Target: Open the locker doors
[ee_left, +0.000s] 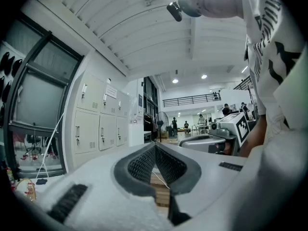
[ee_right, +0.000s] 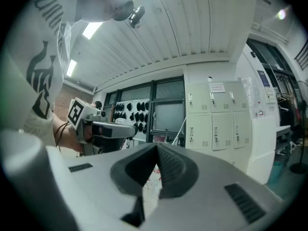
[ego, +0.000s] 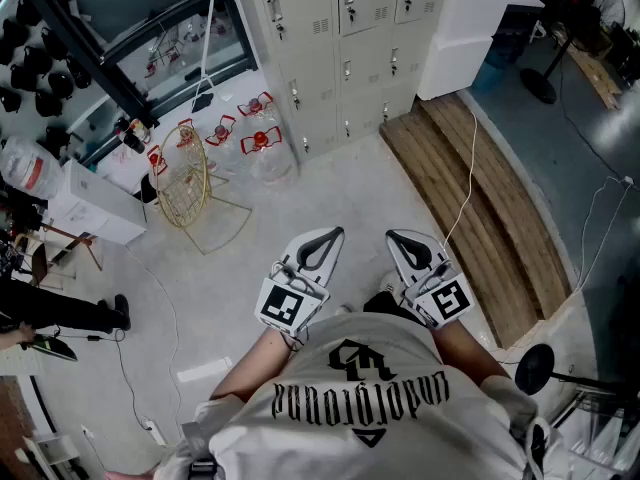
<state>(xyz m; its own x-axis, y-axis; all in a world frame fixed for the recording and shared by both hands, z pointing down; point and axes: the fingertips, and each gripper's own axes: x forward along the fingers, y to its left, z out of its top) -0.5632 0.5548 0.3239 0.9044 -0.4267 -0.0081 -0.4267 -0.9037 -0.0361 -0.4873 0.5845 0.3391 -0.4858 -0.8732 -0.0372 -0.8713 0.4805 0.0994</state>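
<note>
Locker doors [ego: 345,48] well ahead of left gripper [ego: 334,234], right gripper [ego: 394,237], fingers [ee_left: 139,165] together

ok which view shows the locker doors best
The right gripper view: the locker doors face the camera nearly head-on, all shut, handles clear. The head view shows them from steeply above, foreshortened. The left gripper view catches them obliquely at its left.
</note>
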